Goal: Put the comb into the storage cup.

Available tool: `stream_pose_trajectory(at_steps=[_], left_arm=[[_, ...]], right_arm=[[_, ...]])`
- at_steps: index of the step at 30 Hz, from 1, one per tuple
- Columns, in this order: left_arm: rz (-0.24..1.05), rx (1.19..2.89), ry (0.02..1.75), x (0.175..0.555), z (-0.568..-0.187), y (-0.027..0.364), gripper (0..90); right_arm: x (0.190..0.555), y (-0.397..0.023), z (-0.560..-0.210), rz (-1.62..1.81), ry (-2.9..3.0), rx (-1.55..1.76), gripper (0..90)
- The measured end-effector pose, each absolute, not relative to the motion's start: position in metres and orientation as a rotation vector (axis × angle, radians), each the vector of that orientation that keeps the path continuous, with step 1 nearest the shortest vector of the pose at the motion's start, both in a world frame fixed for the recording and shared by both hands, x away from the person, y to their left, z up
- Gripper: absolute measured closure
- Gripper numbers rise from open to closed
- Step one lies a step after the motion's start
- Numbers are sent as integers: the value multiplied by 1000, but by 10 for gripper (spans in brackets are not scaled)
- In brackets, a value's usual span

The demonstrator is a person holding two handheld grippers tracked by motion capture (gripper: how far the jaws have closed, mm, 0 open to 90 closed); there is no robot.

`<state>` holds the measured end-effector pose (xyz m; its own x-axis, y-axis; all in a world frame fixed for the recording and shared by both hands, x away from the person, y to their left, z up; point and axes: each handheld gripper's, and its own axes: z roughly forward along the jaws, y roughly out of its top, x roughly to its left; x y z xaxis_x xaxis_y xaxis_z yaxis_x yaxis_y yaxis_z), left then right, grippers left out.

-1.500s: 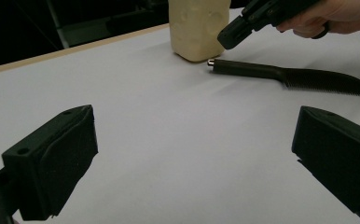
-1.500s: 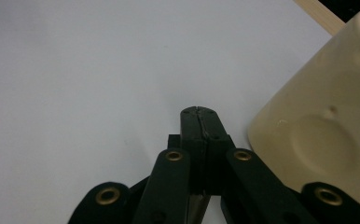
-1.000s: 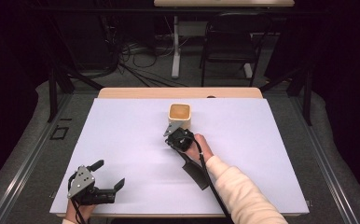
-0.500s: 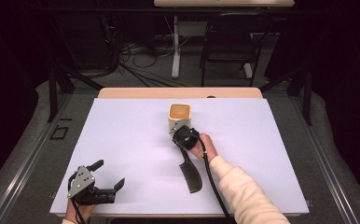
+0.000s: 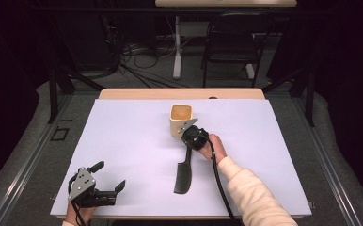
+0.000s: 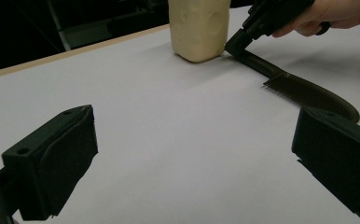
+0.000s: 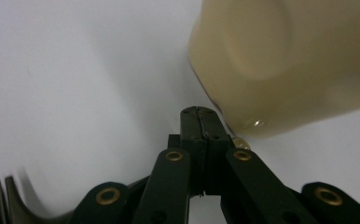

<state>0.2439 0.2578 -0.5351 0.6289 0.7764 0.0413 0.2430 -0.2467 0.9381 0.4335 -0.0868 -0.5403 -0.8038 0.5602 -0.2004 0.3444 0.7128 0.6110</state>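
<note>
Two grippers at work over one white table [image 5: 123, 141]. Right gripper [image 5: 189, 136] clamped tight on the handle end of a black comb [image 5: 183, 174], fingers [image 7: 201, 126] pressed together with the thin handle pinched between them, tips down at the table just beside the foot of a cream cup [image 5: 180, 118]. Comb lying flat, long axis running from the grip near the cup back toward the person's edge, toothed end nearest that edge, handle end farthest. Seen from the left gripper view, same layout: comb [image 6: 304, 91] slanting away from the cup [image 6: 199, 28] with the right gripper [image 6: 243, 39] at its far tip. Left gripper [image 5: 109, 186] resting low at the near left corner, fingers [image 6: 52, 158] spread wide, nothing between them, well apart from the comb. Right hand [image 5: 215, 146] clearly the nearer, already in charge. Likely next: lifting the handle end and swinging the teeth up toward the cup mouth; cup wall almost touching the fingertips, so little room to tilt without nudging it.
</note>
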Motion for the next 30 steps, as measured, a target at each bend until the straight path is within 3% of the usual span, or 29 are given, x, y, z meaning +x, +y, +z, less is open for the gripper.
stream_pose_trajectory(at_steps=[30], left_arm=[[640,1802,825,243,-535,258,1]], right_arm=[[419,-130,-545,733,2526,783,900]])
